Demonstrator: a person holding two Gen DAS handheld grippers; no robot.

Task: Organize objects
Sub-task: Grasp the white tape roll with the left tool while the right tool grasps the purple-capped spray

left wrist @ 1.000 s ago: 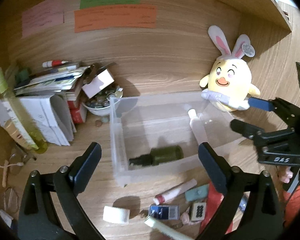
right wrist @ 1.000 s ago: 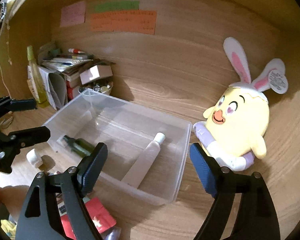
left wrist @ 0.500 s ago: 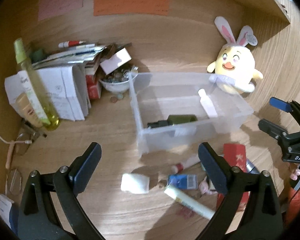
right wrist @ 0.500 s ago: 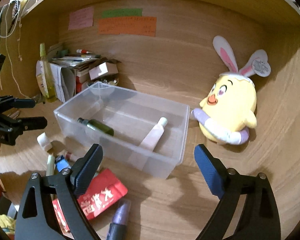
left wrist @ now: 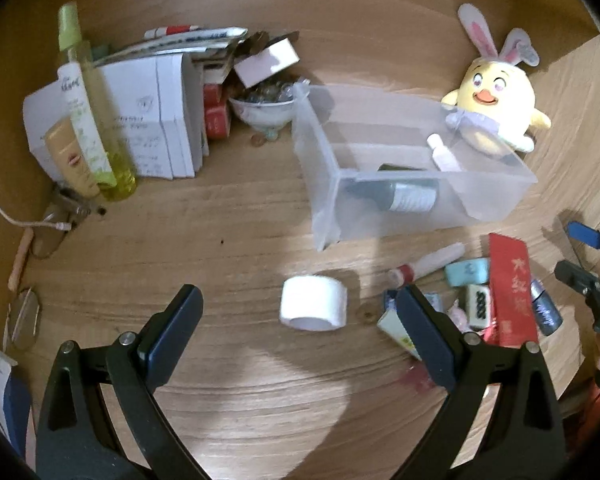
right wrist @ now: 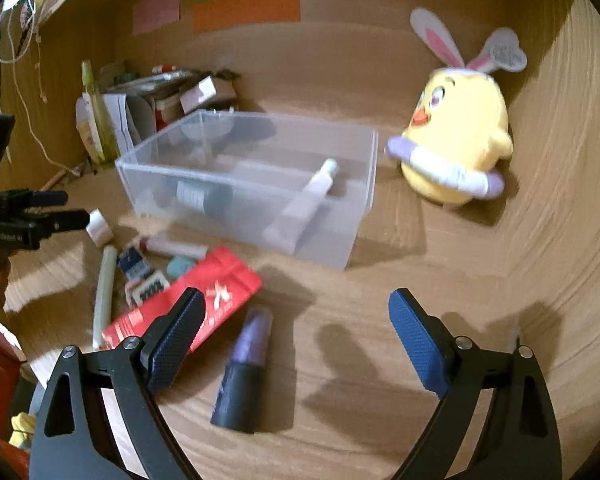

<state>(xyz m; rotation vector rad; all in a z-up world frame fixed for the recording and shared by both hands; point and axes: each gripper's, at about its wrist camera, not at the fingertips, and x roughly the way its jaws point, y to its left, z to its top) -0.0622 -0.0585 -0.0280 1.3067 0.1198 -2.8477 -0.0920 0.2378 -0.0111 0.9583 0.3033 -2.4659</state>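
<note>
Left gripper (left wrist: 298, 320) gaping, empty, white tape roll (left wrist: 314, 309) dead centre between its jaws. Right gripper (right wrist: 296, 328) wide, empty, just been opening over purple tube (right wrist: 244, 368), lower centre. Clear bin (right wrist: 236, 168) mid-frame. Risk: round tube rolling away under off-centre pinch.

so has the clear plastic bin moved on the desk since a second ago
No. The clear plastic bin keeps its corner beside the white bowl of coins and its far end by the yellow plush chick; only the cameras shifted.
</note>
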